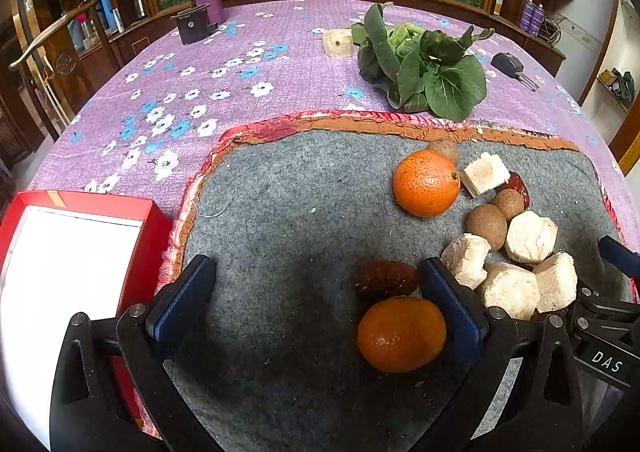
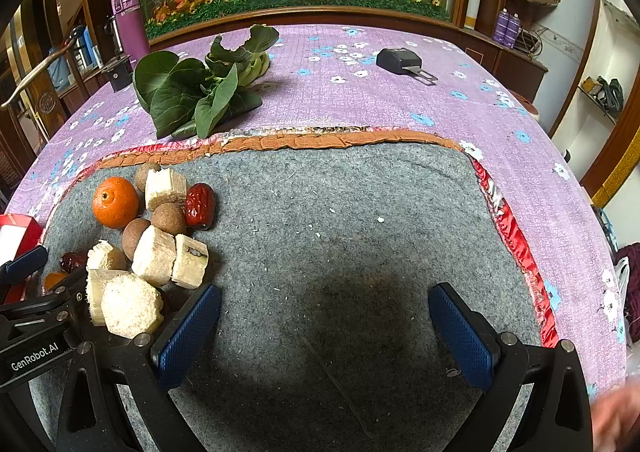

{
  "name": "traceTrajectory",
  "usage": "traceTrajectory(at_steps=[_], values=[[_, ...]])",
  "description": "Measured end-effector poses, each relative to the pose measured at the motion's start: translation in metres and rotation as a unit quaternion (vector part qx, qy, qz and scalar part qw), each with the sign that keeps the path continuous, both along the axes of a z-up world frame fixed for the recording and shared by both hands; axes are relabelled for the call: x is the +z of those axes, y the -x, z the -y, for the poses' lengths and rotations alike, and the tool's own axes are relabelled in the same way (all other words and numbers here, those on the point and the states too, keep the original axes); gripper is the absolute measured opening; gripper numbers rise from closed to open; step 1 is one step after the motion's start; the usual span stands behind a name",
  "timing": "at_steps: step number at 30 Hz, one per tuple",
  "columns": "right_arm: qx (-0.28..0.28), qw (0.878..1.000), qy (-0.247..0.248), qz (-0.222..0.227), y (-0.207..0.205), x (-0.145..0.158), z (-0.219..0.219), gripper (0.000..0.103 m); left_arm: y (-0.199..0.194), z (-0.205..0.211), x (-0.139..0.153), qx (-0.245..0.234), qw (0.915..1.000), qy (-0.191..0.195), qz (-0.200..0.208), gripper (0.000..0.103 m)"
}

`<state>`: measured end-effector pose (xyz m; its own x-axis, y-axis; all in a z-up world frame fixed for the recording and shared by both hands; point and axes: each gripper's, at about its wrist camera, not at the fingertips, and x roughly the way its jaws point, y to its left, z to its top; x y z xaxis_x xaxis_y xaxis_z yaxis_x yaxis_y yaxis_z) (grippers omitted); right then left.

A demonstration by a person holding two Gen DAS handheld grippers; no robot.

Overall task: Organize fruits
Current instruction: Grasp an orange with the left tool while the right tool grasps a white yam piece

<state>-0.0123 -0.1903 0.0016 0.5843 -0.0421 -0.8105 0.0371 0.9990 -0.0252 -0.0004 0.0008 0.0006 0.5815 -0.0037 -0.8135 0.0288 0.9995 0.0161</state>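
Landmark: grey mat on the bench, all places given from it.
Left hand-held gripper: spread wide, holding nothing, low over the mat's near middle.
Near orange: on the mat between the left fingers, hard against the right-side pad, well apart from the other pad.
Date: on the mat just beyond the near orange, touching or nearly touching it, close to the same pad.
Rest of fruit: far orange, brown round fruits and pale cut chunks bunched toward the mat's right side.
Red box: off the mat's left edge, white inside, apparently empty; likely the place for sorted fruit.
Right hand-held gripper: also wide and empty, over bare mat at the right half, away from the pile.
Step in hand, as judged: taking the near orange with the left gripper.
Doing it well: shift toward the orange to centre it before closing, else one pad shoves it sideways.
Grip: close at the widest girth, gently; round, smooth peel likely to roll or squirt out.
Watch: keep the date outside the pads, and avoid nudging the chunks just past the right-side pad.
Carry: lift straight up first, then across the mat's left edge into the box.
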Motion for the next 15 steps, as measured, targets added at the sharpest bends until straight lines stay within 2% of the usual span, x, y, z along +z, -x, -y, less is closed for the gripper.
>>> traceTrajectory(at_steps=[12, 15], values=[[0.002, 1.0, 0.0, -0.001, 0.0004, 0.0003, 0.0003, 0.103, -0.0001, -0.0001, -0.0001, 0.0, 1.0, 0.0, -0.001, 0.103], [0.042, 0.999, -0.003, -0.018, 0.003, 0.0012, 0.002, 0.103, -0.0001, -0.001, -0.0003, 0.0, 1.0, 0.001, -0.001, 0.103]])
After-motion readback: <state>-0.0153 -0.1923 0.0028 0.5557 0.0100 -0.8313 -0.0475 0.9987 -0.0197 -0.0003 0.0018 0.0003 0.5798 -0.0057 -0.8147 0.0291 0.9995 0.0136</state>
